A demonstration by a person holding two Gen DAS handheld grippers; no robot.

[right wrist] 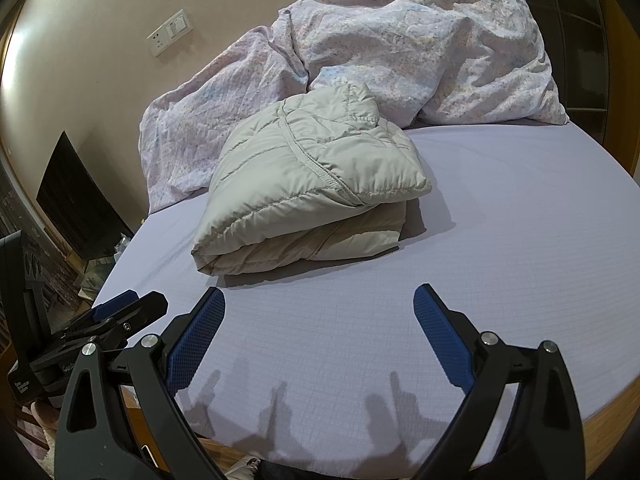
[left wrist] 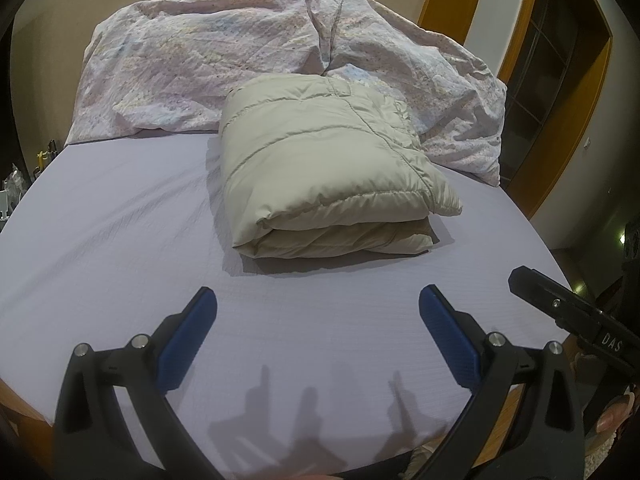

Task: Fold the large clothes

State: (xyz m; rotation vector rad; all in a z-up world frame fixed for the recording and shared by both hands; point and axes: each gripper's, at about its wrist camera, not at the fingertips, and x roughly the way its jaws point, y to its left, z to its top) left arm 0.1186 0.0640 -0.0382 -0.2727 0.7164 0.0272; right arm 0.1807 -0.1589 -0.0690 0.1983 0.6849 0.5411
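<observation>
The puffy beige jacket (left wrist: 328, 160) sits folded in the middle of the frame, on the bed (left wrist: 120, 240). Both tools are spread wide and hold nothing: the left hand-held gripper (left wrist: 318, 336) and the right hand-held gripper (right wrist: 319, 332). I think only a gentle pat is left. The bed edge is low in the frame, with lots of bare sheet around.

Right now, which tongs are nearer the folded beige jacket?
Too close to call. Left tongs and right tongs both hang open over the sheet, short of the folded beige jacket. From the left, it sits straight ahead; from the right, slightly left.
</observation>
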